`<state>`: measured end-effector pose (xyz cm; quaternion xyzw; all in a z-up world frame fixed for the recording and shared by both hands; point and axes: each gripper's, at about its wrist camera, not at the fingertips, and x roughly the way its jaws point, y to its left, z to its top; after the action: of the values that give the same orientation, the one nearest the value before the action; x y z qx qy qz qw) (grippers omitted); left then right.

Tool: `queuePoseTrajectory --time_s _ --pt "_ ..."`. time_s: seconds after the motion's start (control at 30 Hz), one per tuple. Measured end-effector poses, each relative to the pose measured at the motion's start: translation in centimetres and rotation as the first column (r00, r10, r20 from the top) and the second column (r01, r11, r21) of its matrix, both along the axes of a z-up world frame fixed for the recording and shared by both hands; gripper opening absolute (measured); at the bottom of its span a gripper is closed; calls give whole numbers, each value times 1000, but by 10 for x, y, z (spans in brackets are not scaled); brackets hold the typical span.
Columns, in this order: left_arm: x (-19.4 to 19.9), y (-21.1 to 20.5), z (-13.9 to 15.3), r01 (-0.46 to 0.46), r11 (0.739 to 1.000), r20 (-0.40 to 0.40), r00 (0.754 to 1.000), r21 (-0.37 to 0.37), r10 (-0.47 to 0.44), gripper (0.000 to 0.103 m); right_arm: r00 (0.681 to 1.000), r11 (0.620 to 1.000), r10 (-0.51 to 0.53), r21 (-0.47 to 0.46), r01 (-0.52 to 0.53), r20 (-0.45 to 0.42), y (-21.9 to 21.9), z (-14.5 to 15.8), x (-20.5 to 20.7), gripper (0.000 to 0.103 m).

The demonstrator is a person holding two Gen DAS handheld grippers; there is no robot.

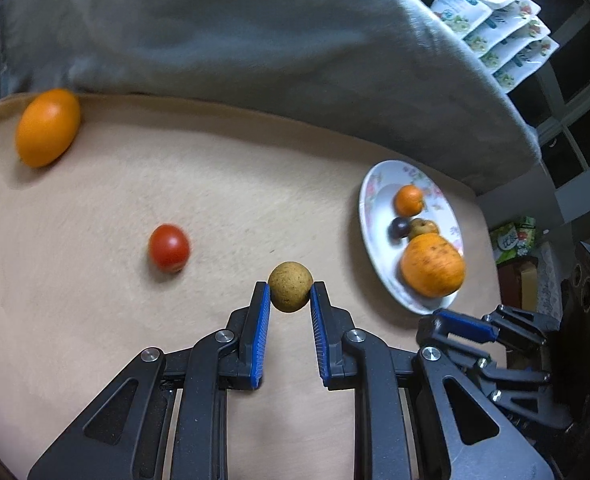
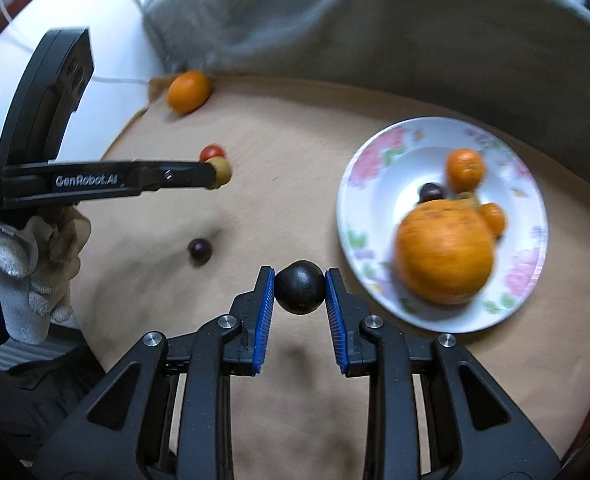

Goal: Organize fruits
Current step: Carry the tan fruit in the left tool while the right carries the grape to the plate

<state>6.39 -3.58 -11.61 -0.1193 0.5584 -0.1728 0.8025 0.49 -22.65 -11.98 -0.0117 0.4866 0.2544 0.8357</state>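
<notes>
Fruits in transit: left tongs (image 1: 290,294) grip a tan fruit (image 1: 290,286), right tongs (image 2: 300,289) a dark fruit (image 2: 300,286); both next need release over the plate (image 2: 531,184).

Tan mat (image 1: 175,184) — fruit, plate (image 1: 369,220)

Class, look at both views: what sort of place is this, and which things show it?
Probably a home room: a grey fabric cushion, a floral white plate holding fruit, and stacked snack packets on dark shelving.
</notes>
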Motion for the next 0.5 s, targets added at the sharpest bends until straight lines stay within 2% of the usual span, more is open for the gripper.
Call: queuePoseTrajectory --time_s 0.5 --pt "25 -45 12 90 996 48 995 -28 -89 19 988 990 -144 -8 144 60 -59 23 8 27"
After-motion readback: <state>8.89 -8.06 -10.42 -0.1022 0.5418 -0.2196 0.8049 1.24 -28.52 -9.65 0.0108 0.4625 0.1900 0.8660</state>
